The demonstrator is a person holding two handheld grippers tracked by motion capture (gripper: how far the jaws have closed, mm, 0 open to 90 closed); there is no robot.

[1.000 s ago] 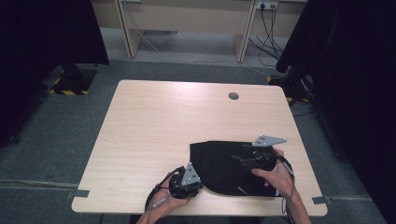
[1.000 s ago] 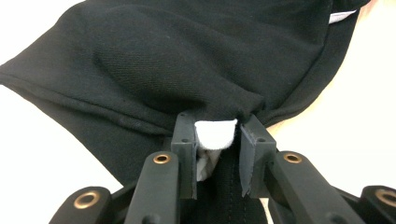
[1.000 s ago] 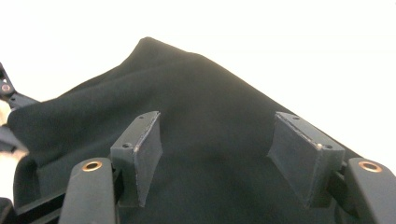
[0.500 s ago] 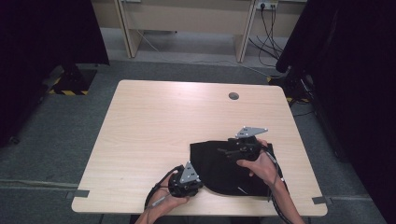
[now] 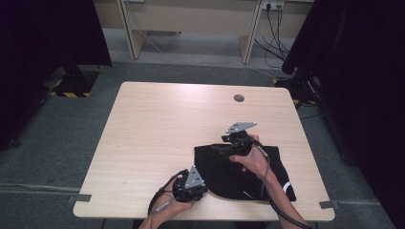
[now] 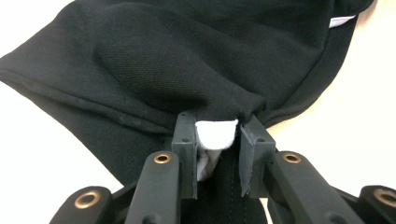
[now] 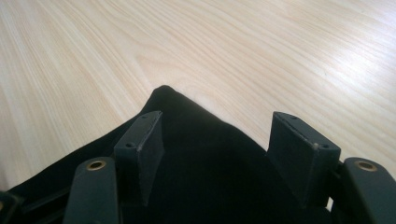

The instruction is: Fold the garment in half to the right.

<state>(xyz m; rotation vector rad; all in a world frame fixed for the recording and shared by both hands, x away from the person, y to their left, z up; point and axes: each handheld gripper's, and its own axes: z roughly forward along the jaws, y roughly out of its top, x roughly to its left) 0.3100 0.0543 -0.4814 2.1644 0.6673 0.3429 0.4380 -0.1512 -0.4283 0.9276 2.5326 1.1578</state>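
Note:
A black garment (image 5: 248, 176) lies crumpled on the near right part of the wooden table (image 5: 167, 129). At its near left edge my left gripper (image 5: 204, 187) is shut on a fold of the cloth. In the left gripper view the jaws (image 6: 216, 133) pinch black fabric (image 6: 187, 60) with a bit of white lining (image 6: 215, 135) between the pads. My right gripper (image 5: 217, 149) hovers over the garment's far left corner, open. In the right gripper view its jaws (image 7: 224, 135) stand wide apart above the black corner (image 7: 187, 140), with bare wood (image 7: 233, 46) beyond.
A round cable hole (image 5: 239, 98) sits near the table's far edge. A white label (image 5: 286, 187) shows at the garment's near right. Dark curtains (image 5: 43, 43) hang at both sides, and desk legs (image 5: 248, 33) stand beyond on the grey floor.
My right gripper has moved left and away from the person, across the garment to its far left corner. The left gripper has kept still with the fold in it.

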